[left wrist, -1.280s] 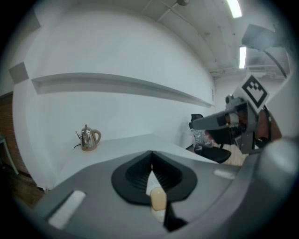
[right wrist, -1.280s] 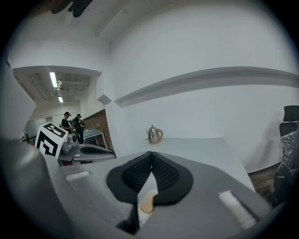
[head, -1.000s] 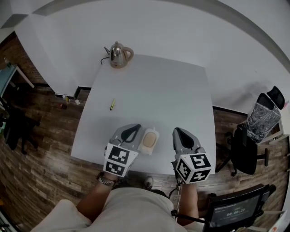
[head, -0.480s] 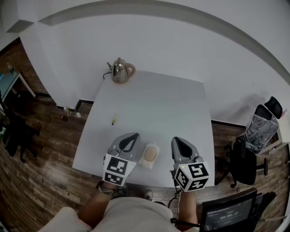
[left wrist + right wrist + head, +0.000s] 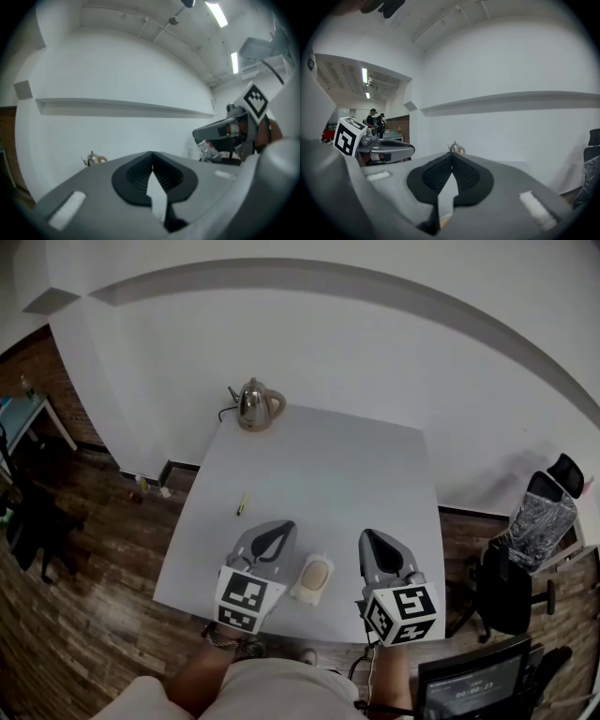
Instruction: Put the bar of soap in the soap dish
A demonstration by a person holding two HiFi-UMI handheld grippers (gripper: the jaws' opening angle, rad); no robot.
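Both my grippers come up a little from the table (image 5: 319, 474) during this last moment, and they rise together, one on each side of the soap dish (image 5: 298, 592). My left gripper (image 5: 270, 540) is now just to the left of the dish and my right gripper (image 5: 381, 546) is a bit further away on its right side; neither one touches the dish. The fingers of the left gripper are pressed together with nothing between them, as the left gripper view shows clearly, and the right gripper view shows the same for the right one: its two dark pads (image 5: 436, 177) meet at the tip and hold nothing. The soap (image 5: 317, 575) lies inside the dish as a pale beige oval, and the dish keeps its place near the table edge closest to me while my hands lift. I judge from this that the main work is already done: the bar sits in the dish and I am only taking my hands away. Far behind the dish stands the kettle (image 5: 254, 406), and the small pen (image 5: 242, 504) lies behind the dish and to the left; both are well apart from it and play no part here.
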